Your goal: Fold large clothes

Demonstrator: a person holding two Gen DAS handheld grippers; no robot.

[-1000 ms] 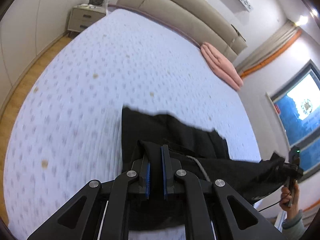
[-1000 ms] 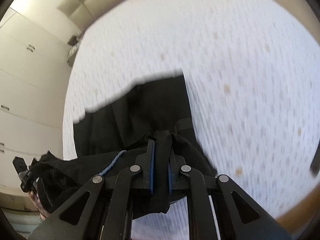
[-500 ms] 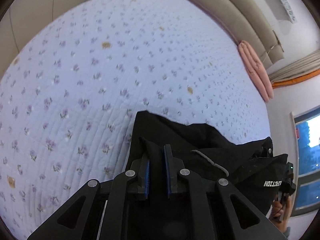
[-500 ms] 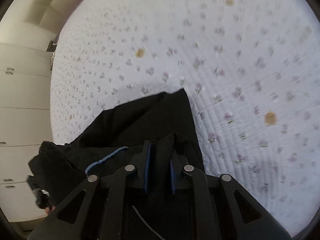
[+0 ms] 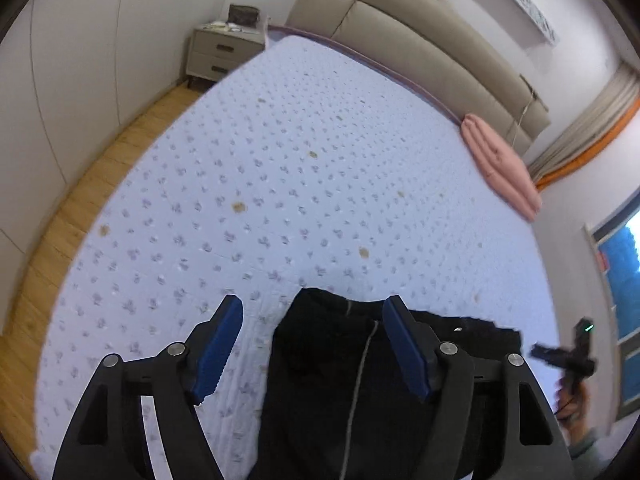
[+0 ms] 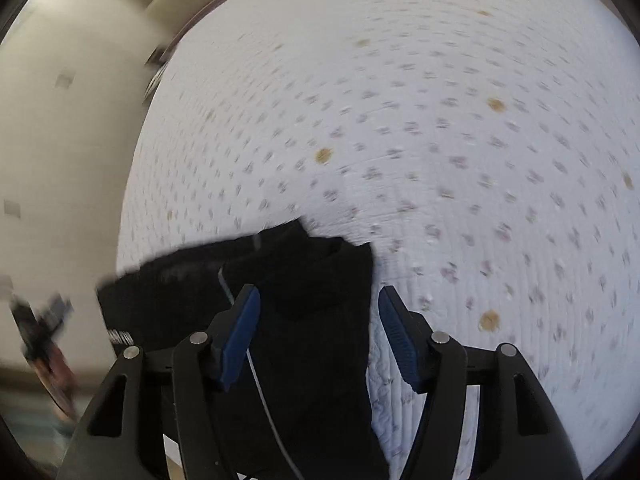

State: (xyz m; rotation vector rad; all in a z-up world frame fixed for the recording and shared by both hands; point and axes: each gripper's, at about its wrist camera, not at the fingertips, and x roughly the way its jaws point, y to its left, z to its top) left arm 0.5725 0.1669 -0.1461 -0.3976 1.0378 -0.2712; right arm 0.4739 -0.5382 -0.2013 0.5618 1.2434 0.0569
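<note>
Black garment [image 5: 352, 392], bunched with a pale cord down its front, lying at the near edge of the floral-quilted bed [image 5: 280, 184]. Left gripper [image 5: 312, 344] and right gripper [image 6: 316, 324]: both spread wide above it, gripping nothing. Pink folded blanket [image 5: 500, 164] by the headboard [image 5: 400, 32]; the right view is blurred, probably by motion.

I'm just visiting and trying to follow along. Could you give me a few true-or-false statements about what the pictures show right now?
1. Both tools, left tool and right tool, are open. True.
2. The black garment lies on the bed. True.
3. The left tool grips the garment. False: its fingers stand apart, holding nothing.
4. A pink blanket lies folded by the headboard. True.
5. The bed cover is plain green. False: pale with small flowers.
</note>
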